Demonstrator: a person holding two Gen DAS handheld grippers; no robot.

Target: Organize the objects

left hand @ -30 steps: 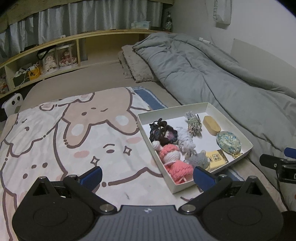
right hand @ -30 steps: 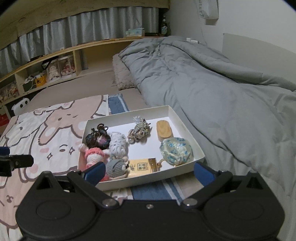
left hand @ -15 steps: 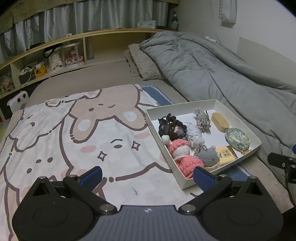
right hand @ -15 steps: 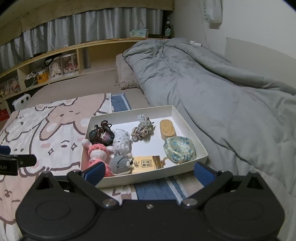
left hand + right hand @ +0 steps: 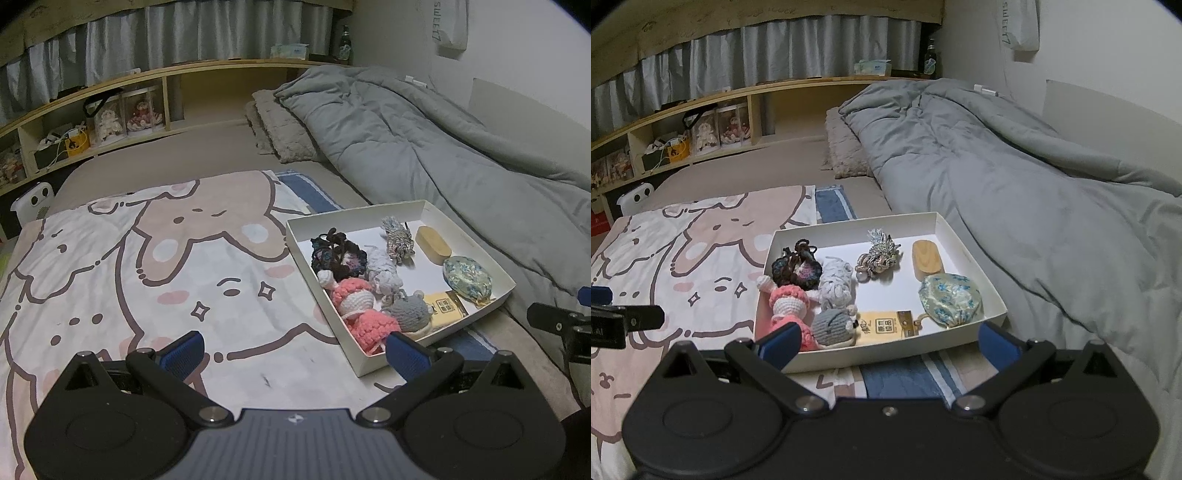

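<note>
A white shallow box [image 5: 476, 240] [image 5: 964, 251] lies on the bed and holds several small items: a pink crochet doll [image 5: 360, 306] [image 5: 786, 301], a dark crochet piece [image 5: 338, 253] [image 5: 796, 266], a grey knitted mouse [image 5: 410, 312] [image 5: 833, 326], a wooden oval [image 5: 433, 240] [image 5: 925, 258], a blue floral pouch [image 5: 467, 277] [image 5: 951, 302] and a yellow tag [image 5: 886, 325]. My left gripper [image 5: 293, 350] is open and empty, left of the box's near corner. My right gripper [image 5: 888, 341] is open and empty, in front of the box's near wall.
A cartoon-animal blanket [image 5: 147, 277] covers the bed on the left. A bunched grey duvet [image 5: 424, 136] [image 5: 1015, 177] lies to the right of the box. A wooden headboard shelf [image 5: 110, 114] with dolls runs along the back. A wall rises at the right.
Both grippers have drawn back and up, so the box sits a little farther away in both views. Both stay open and empty. The items in the box have not moved.
</note>
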